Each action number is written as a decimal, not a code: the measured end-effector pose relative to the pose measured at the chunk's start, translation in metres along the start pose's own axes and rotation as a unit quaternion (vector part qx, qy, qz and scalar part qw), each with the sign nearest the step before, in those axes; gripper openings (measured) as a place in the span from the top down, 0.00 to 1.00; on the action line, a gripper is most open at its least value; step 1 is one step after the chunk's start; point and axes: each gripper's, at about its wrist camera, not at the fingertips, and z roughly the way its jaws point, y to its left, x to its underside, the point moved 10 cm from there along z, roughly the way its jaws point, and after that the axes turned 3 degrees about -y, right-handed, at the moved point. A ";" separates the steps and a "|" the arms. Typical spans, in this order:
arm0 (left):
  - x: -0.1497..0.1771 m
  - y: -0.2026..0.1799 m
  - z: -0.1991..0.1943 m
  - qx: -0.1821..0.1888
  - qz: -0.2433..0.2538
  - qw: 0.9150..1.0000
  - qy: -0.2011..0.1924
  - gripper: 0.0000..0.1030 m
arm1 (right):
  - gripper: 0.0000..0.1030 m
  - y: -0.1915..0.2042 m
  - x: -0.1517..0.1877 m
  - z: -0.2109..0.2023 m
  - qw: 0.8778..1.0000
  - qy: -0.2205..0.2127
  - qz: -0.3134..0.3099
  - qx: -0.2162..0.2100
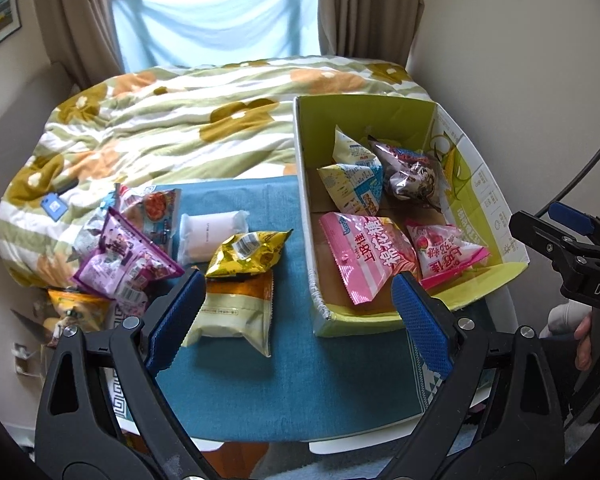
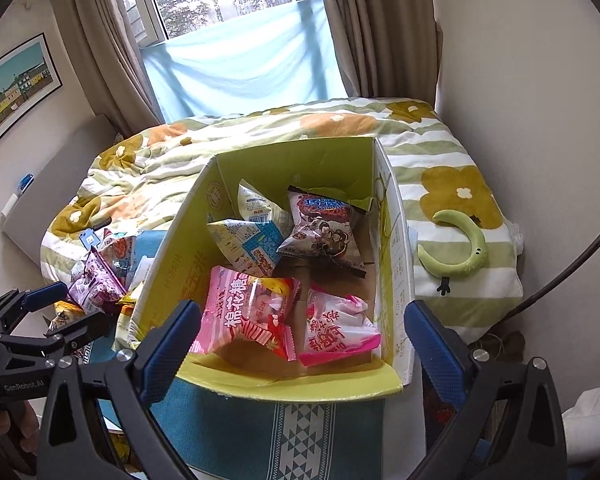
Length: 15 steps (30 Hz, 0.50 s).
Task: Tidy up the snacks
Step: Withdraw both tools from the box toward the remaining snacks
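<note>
Blue-padded fingers of my left gripper [image 1: 296,312] stand wide at 6 o'clock of the left wrist view, with nothing between them. Just beyond its left pad lies a pale yellow packet [image 1: 234,318] on the teal desk cloth [image 1: 300,392], with a gold packet [image 1: 246,254] resting on its far end. At 9 o'clock, loose purple and orange packets [image 1: 128,260] are heaped at the desk edge. A white packet [image 1: 210,236] lies near centre.

At 3 o'clock sits the open cardboard box [image 1: 476,184]. It holds two pink marshmallow bags [image 1: 364,258], two blue-and-white packets [image 1: 354,186] and a brown chocolate packet [image 1: 410,174].

My right gripper [image 2: 302,340] also stands wide and empty, above the near end of the box, with both pink bags between its pads but untouched. A flowered quilt [image 1: 172,120] covers the bed at 12 o'clock.
</note>
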 end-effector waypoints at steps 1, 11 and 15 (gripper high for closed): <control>0.002 0.004 -0.004 -0.008 -0.003 1.000 -0.002 0.09 | 0.02 0.002 -0.001 -0.003 1.000 -0.002 -0.004 -0.001; 0.031 0.069 -0.041 -0.061 -0.061 0.996 -0.016 0.09 | 0.02 0.048 -0.005 -0.012 0.998 -0.009 -0.047 -0.043; 0.049 0.107 -0.051 -0.072 -0.087 0.993 -0.017 0.09 | 0.02 0.081 -0.006 -0.014 0.996 -0.013 -0.062 -0.065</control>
